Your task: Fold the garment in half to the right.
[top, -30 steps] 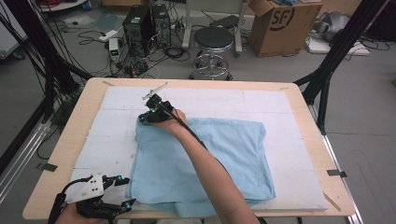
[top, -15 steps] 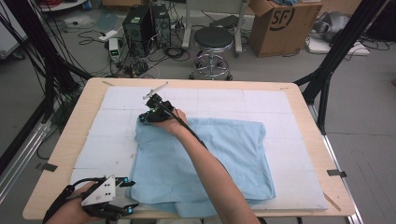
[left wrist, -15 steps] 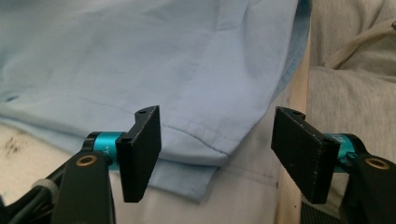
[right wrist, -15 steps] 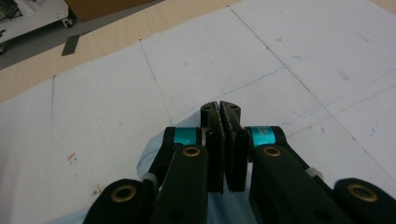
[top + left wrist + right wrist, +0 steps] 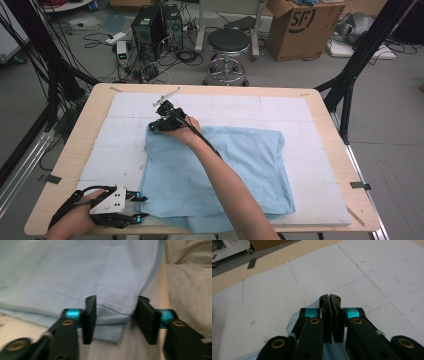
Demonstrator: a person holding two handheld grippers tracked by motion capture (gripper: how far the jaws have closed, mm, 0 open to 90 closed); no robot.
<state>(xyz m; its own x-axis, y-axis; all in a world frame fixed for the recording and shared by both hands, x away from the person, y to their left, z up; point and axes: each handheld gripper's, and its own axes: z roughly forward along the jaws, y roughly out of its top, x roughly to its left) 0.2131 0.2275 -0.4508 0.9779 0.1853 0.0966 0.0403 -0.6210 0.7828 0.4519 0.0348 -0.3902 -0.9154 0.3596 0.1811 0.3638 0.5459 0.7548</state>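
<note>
A light blue cloth (image 5: 225,165) lies folded flat on the white mat (image 5: 125,150). My left gripper (image 5: 142,207) sits at the cloth's near-left corner. In the left gripper view its jaws (image 5: 118,320) stand apart with the folded corner (image 5: 110,325) between them; they have just been closing and the pads are not pressing on it. My right arm reaches across the cloth to its far-left corner, where the right gripper (image 5: 156,125) is shut. In the right gripper view its jaws (image 5: 330,300) are together, and the cloth (image 5: 293,323) bunches up against them from below.
The mat covers a wooden table (image 5: 70,165) with bare mat on the far and left sides of the cloth. Beyond the table stand a stool (image 5: 227,47), a cardboard box (image 5: 295,25), computer towers (image 5: 152,25) and floor cables. Black frame legs (image 5: 350,75) flank the table.
My left gripper has slid a little to the right, up to the cloth's near-left corner, and its jaws have narrowed. The right gripper and arm have held still.
</note>
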